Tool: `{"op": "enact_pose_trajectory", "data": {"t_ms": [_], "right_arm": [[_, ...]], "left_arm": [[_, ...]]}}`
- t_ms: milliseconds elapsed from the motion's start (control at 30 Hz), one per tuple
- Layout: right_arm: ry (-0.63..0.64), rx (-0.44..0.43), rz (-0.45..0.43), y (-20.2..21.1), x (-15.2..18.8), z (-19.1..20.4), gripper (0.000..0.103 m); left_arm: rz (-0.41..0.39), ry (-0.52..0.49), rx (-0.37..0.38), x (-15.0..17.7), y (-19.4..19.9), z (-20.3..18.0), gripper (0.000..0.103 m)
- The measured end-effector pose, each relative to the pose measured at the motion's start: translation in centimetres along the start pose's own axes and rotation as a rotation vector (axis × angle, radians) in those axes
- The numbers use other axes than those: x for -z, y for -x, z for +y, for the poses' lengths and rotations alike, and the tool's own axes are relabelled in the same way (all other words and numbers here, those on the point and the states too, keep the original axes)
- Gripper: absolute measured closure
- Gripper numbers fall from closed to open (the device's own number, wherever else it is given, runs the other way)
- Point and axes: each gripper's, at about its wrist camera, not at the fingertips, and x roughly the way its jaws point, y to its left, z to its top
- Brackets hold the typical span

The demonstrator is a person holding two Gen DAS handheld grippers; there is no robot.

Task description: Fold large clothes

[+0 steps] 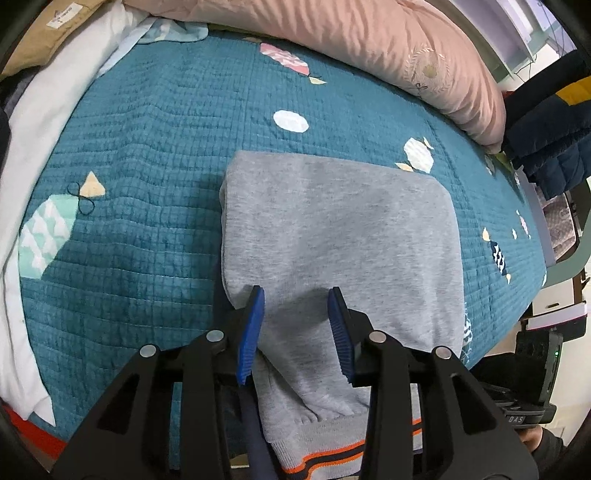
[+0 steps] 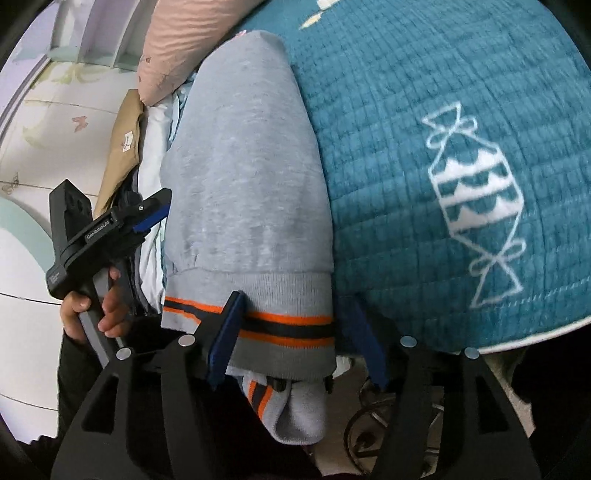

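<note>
A grey sweatshirt point(image 1: 340, 236) lies folded on the teal quilted bedspread point(image 1: 147, 155), its ribbed hem with orange and dark stripes point(image 2: 280, 325) hanging over the bed's front edge. My left gripper point(image 1: 297, 321) is open, its blue pads straddling the near part of the sweatshirt, nothing pinched. It also shows in the right wrist view point(image 2: 147, 218) beside the garment's left edge. My right gripper point(image 2: 295, 339) is open, its jaws wide on either side of the striped hem. A cuff point(image 2: 291, 410) hangs below the hem.
A pink duvet point(image 1: 369, 48) lies along the bed's far side. A white sheet point(image 1: 48, 122) and tan fabric point(image 1: 55, 29) lie at the left. Dark navy clothing point(image 1: 550, 140) hangs at the right. A metal frame point(image 2: 373, 432) shows below the bed edge.
</note>
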Motion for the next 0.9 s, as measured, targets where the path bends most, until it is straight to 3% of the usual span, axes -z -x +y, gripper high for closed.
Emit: {"op": "enact_pose_trajectory", "data": {"t_ms": [133, 233, 300, 367, 467, 600, 667, 767, 900], "right_arm": [[-0.059, -0.056, 0.021, -0.3, 0.0, -1.1, 0.041], [-0.086, -0.129, 0.038, -0.8, -0.5, -1.7, 0.026], [-0.105, -0.174, 0.054, -0.9, -0.8, -1.6, 0.022], [-0.077, -0.23, 0.102, -1.2, -0.4, -0.4, 0.026], [0.036, -0.083, 0.082, -2.1, -0.1, 1.4, 0.037], [0.04, -0.071, 0.08, -3.0, -0.7, 1.8, 0.038], [0.081, -0.036, 0.052, -2.5, -0.3, 2.5, 0.057], [0.2, 0.003, 0.01, -1.5, 0.3, 4.3, 0.075], [0.387, 0.111, -0.041, -1.1, 1.8, 6.7, 0.078]], "left_arm": [[0.005, -0.001, 0.0, 0.0, -0.3, 0.0, 0.067], [0.004, -0.004, 0.002, 0.0, -0.5, 0.0, 0.067], [0.004, -0.003, 0.004, 0.0, -0.5, 0.0, 0.067], [0.004, -0.005, 0.006, 0.0, -0.5, 0.1, 0.067], [0.007, -0.001, 0.014, 0.0, -0.5, 0.2, 0.067], [0.0, -0.005, 0.014, 0.1, -0.5, 0.4, 0.067], [-0.001, 0.0, 0.027, 0.0, -0.5, 0.5, 0.067], [-0.004, -0.003, 0.037, 0.1, -0.3, 0.6, 0.067], [-0.006, 0.02, 0.082, 0.0, 0.4, 1.3, 0.066]]}}
